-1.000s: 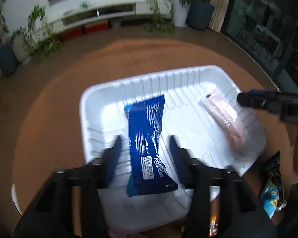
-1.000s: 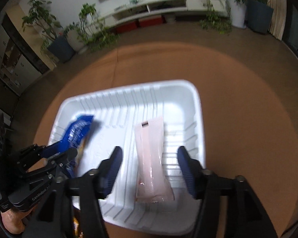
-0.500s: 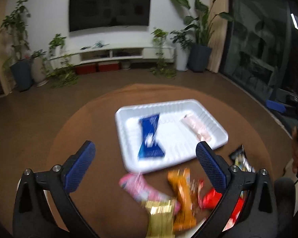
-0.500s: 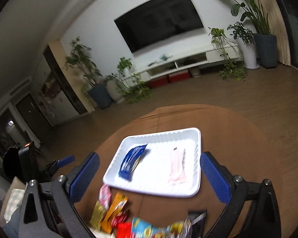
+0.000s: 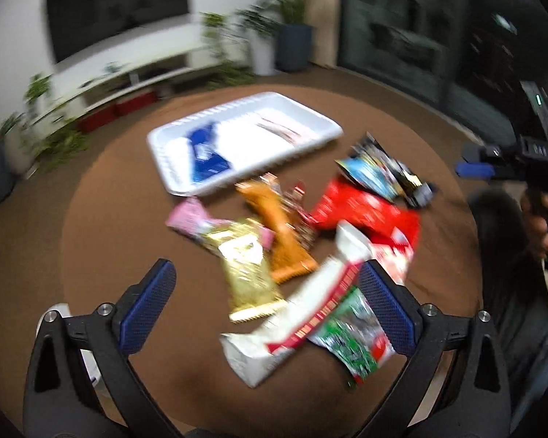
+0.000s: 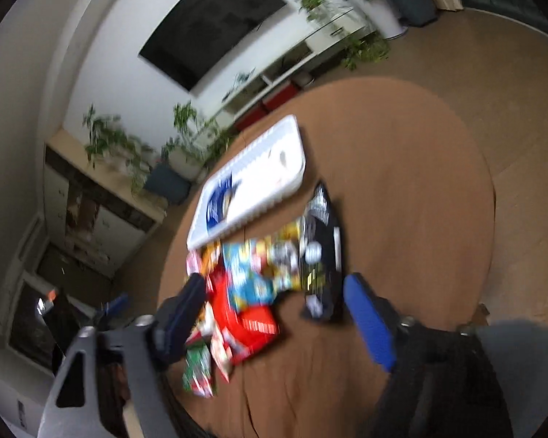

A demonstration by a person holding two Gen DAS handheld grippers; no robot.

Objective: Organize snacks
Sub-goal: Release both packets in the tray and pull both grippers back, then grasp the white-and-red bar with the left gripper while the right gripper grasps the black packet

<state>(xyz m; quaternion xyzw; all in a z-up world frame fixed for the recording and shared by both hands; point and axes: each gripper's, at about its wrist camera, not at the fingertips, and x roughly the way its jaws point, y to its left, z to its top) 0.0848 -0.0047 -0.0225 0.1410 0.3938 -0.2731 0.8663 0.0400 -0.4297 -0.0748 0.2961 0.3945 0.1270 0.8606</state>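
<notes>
A brown round counter [image 5: 128,233] carries a white ribbed plastic tray [image 5: 310,142] holding a blue foil wrapper with white print [image 5: 204,155] and a pale pink packet [image 5: 277,129]. Nearer lie a crinkled gold foil packet [image 5: 246,273], an orange wrapper [image 5: 281,233], a red bag with white lettering [image 5: 365,211], a white bar wrapper with a red stripe [image 5: 299,325] and a green speckled packet [image 5: 354,343]. The left claw [image 5: 266,314] has blue dimpled pads [image 5: 146,310] on black arms.

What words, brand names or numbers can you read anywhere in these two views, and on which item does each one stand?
None can be read.
Blue packet in the white tray: print blurred.
Red packet: white print blurred.
White wrapper with red stripe: lettering blurred.
Black packet: markings blurred.
</notes>
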